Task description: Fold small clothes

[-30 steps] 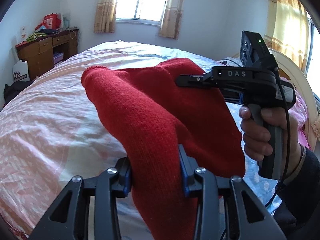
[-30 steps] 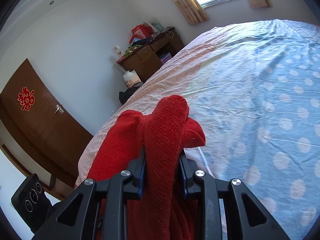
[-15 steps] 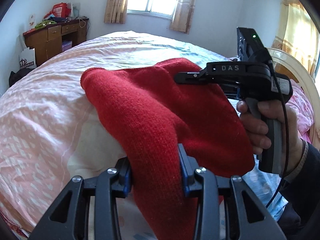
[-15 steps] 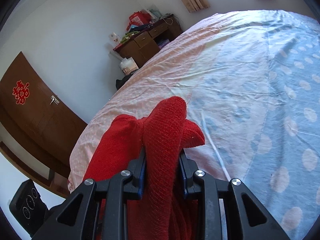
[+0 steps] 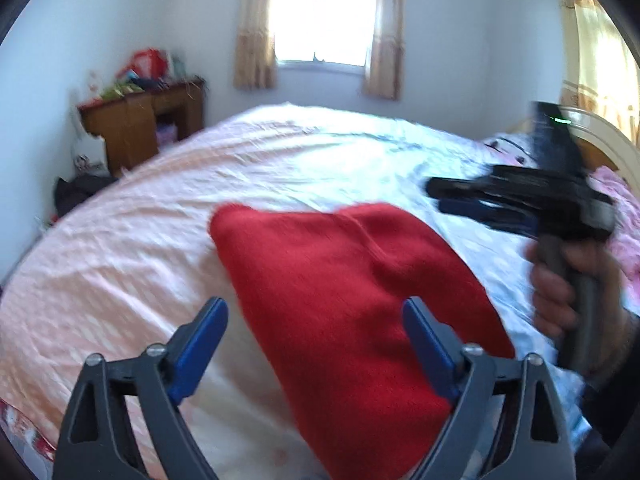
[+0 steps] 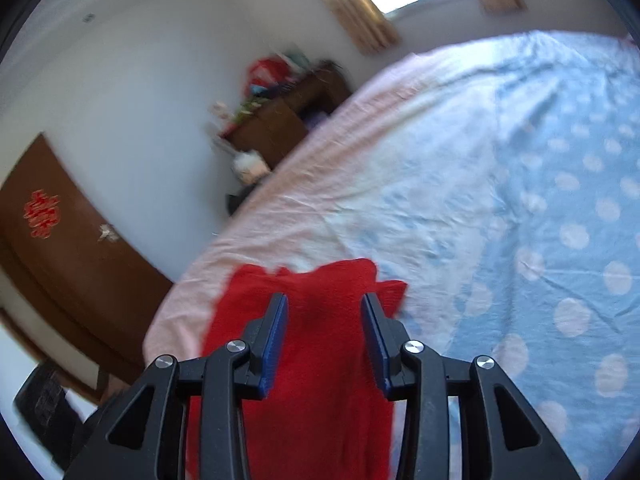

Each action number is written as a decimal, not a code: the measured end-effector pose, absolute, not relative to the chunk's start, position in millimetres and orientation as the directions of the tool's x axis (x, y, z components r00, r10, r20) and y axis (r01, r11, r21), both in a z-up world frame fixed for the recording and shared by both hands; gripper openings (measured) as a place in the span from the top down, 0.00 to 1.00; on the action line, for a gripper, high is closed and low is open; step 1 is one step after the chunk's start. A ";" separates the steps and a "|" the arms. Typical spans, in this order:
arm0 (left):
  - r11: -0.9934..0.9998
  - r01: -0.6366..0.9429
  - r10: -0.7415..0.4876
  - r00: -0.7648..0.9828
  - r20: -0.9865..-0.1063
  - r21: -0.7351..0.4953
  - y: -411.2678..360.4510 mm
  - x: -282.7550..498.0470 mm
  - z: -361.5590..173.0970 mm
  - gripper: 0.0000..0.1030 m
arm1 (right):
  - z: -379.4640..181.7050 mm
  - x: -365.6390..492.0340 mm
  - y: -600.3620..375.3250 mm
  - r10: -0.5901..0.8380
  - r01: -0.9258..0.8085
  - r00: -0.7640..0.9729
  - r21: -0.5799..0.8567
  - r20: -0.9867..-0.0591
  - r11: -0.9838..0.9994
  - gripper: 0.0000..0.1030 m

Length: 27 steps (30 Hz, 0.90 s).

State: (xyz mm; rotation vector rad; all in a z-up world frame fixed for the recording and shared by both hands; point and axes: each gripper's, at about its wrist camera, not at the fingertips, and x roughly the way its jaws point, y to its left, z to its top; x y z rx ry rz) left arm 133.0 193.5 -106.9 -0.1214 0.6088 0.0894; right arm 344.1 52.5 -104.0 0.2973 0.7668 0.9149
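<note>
A red knit garment point(image 5: 340, 288) lies folded over on the bed point(image 5: 120, 260), near its front edge. My left gripper point(image 5: 316, 308) hovers just above it, its jaws opening wide, with cloth below and between them but no pad pressing on it. In the left wrist view, a hand holds my right gripper point(image 5: 436, 196) off to the right, clear of the cloth. From its own view the right gripper point(image 6: 324, 300) is also opening, and the red garment point(image 6: 320, 360) lies loose under its blue pads point(image 6: 276, 332). The frames are motion-blurred.
The bed cover is pink on the left and blue with pale dots point(image 6: 540, 220) on the right. A cluttered wooden desk point(image 5: 136, 124) stands against the far wall, a brown door point(image 6: 60, 248) is beside it, and a headboard point(image 5: 612, 140) rises at the right.
Both grippers were shut on the raised red garment; now both have let go and spread their jaws. The garment has dropped flat onto the bed, and the right gripper has drawn away from it.
</note>
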 end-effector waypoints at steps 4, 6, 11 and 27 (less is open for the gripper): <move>0.974 -0.224 0.153 0.763 -0.628 -0.036 206.2 151.5 -122.2 0.11 | -107.3 313.2 64.3 0.827 -0.669 0.272 0.521 -0.492 0.530 0.51; 0.963 -0.269 0.192 0.717 -0.670 -0.012 214.4 159.9 -136.8 0.10 | -120.9 305.0 70.2 0.811 -0.680 0.246 0.502 -0.531 0.535 0.51; 0.956 -0.288 0.174 0.714 -0.678 -0.059 220.2 152.8 -149.2 0.01 | -149.1 319.0 65.3 0.756 -0.603 0.272 0.507 -0.595 0.616 0.51; 0.969 -0.240 0.160 0.782 -0.602 -0.054 193.7 111.4 -91.6 0.01 | -78.7 215.9 22.1 0.548 -0.563 0.651 0.150 -0.525 0.813 0.37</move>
